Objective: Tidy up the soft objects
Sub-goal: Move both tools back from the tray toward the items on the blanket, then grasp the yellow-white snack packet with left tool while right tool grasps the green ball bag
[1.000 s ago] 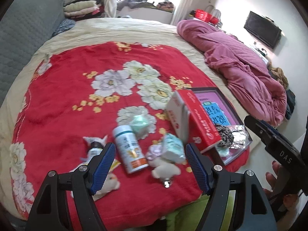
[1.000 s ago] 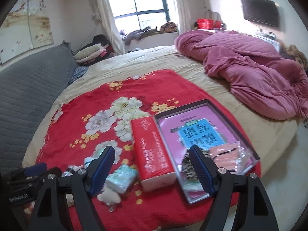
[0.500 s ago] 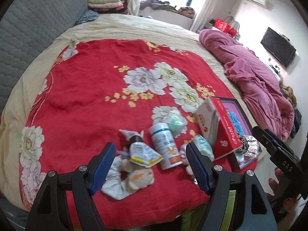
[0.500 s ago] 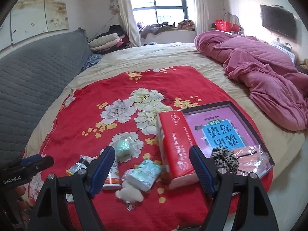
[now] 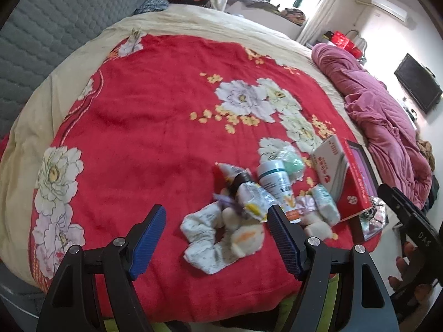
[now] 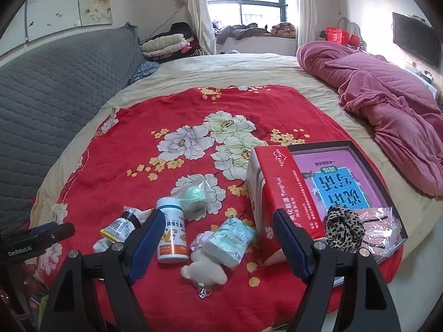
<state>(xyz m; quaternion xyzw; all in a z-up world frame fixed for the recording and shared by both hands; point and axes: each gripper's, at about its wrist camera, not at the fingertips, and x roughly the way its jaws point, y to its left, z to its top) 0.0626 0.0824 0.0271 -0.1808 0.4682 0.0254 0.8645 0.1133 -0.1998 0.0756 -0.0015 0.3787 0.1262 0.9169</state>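
Sorting barely begun: both hand-held grippers empty.

Left hand-held gripper (image 5: 216,228) and right hand-held gripper (image 6: 214,233) gape over the bed's red blanket (image 5: 155,116); white scrunchie (image 5: 202,235), plush toy (image 6: 203,271), tissue pack (image 6: 231,239) lie loose; beyond, leopard scrunchie (image 6: 344,228) already sits in the tray (image 6: 318,144).

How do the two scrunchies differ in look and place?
The leopard scrunchie is dark and spotted; the white scrunchie is pale with fine specks. The leopard scrunchie sits in the tray beside the red box; the white scrunchie lies on the red blanket, under a plush toy. Both are ruffled fabric rings, ungripped.
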